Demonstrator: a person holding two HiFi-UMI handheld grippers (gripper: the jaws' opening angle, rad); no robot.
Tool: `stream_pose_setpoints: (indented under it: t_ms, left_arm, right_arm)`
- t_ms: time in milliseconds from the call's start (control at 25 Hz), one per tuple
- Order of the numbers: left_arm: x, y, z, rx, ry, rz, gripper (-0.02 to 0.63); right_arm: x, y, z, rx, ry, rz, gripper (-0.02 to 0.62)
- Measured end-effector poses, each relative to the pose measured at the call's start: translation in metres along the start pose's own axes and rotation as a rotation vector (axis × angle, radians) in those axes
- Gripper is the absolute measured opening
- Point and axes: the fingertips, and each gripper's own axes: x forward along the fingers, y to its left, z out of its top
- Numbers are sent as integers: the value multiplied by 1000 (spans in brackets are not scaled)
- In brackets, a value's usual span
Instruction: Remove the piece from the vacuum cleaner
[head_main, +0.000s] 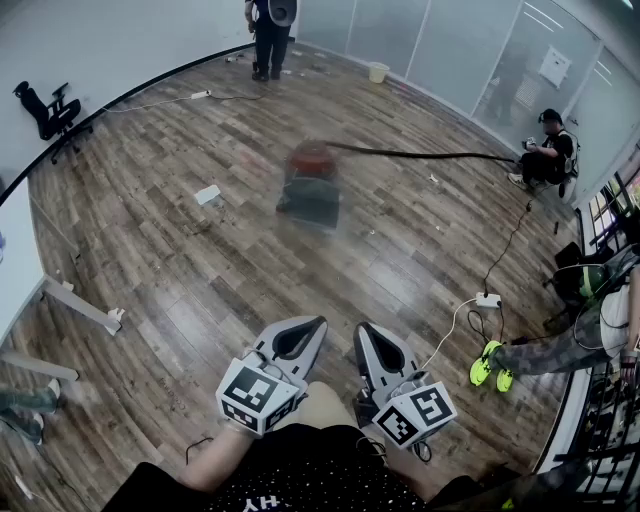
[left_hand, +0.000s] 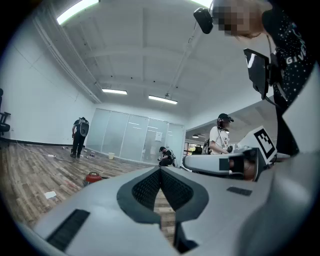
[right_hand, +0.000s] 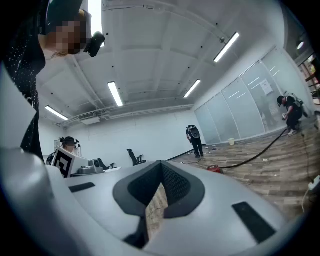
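The vacuum cleaner (head_main: 311, 184), red on top with a dark body, stands on the wooden floor well ahead of me, blurred in the head view. Its black hose (head_main: 430, 155) runs off to the right. It shows small and far off as a red vacuum cleaner (left_hand: 93, 177) in the left gripper view and a red vacuum cleaner (right_hand: 215, 169) in the right gripper view. My left gripper (head_main: 318, 322) and right gripper (head_main: 362, 328) are held side by side close to my body, both shut with nothing between the jaws.
A power strip (head_main: 488, 299) with a white cable lies on the floor at right. A person in green shoes (head_main: 490, 366) sits there; another crouches at the back right (head_main: 546, 152); one stands at the far wall (head_main: 270, 38). An office chair (head_main: 48, 112) and a white desk edge (head_main: 18, 260) are at left.
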Motion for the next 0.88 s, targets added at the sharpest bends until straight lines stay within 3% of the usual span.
stream_pose_setpoints:
  t_ms: [320,880]
  left_arm:
    - [29,32,0,-10,6,-2,6]
    - [154,130,29,-36,22,40,6]
  right_arm:
    - [31,-30,2,11,-3,-19,11]
    - [155,-134,45,34,17,32,11]
